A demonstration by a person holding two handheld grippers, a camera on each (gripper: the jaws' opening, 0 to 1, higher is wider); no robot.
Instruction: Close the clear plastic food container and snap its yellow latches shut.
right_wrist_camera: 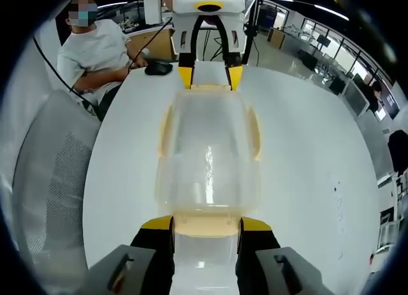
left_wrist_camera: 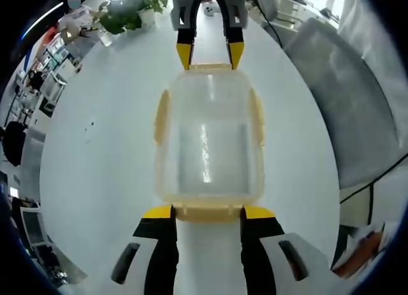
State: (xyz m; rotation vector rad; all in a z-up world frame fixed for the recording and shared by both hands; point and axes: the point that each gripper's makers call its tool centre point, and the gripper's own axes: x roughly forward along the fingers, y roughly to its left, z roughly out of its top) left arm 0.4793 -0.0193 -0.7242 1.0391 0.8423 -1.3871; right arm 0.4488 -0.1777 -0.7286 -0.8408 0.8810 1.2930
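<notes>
Left gripper (left_wrist_camera: 207,212), 6 o'clock: jaws wide, flanking the near end latch (left_wrist_camera: 207,212). Right gripper (right_wrist_camera: 205,223) likewise at opposite end. Clear container (left_wrist_camera: 209,145) on white table (left_wrist_camera: 95,167), centre; lid on, side latches (left_wrist_camera: 161,116) apparently unsnapped.

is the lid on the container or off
On. The clear lid covers the container on the table, with yellow latches along its sides.

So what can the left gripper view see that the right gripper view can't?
The left gripper view has a potted plant at the table's far edge. The right gripper view has a seated person and a dark mouse. Both share the clear container with yellow latches on the white table, a gripper at each end.
</notes>
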